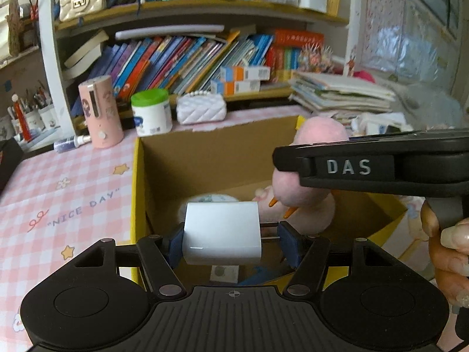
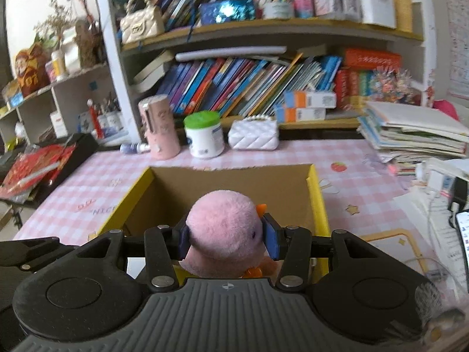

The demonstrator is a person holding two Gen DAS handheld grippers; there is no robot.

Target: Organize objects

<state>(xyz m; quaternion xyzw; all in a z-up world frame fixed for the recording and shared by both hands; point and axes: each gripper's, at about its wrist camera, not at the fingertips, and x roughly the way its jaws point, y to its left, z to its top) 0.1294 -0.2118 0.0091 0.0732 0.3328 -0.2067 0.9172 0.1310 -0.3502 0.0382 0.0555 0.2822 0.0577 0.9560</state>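
A yellow-edged cardboard box (image 1: 211,152) stands open on the pink checked table; it also shows in the right wrist view (image 2: 234,182). My left gripper (image 1: 230,237) is shut on a white plug adapter (image 1: 221,231), its prongs pointing right, held over the box. My right gripper (image 2: 228,236) is shut on a pink plush duck (image 2: 225,228) with an orange beak, held over the box's near edge. In the left wrist view the duck (image 1: 304,187) hangs at the right under the right gripper's black body (image 1: 381,167). Small items lie on the box floor.
At the table's back stand a pink cylinder (image 2: 159,127), a green-lidded white jar (image 2: 205,135) and a white quilted purse (image 2: 253,135). Behind them are bookshelves. A paper stack (image 2: 410,129) and a phone (image 2: 463,231) are at the right. Red books (image 2: 32,167) lie left.
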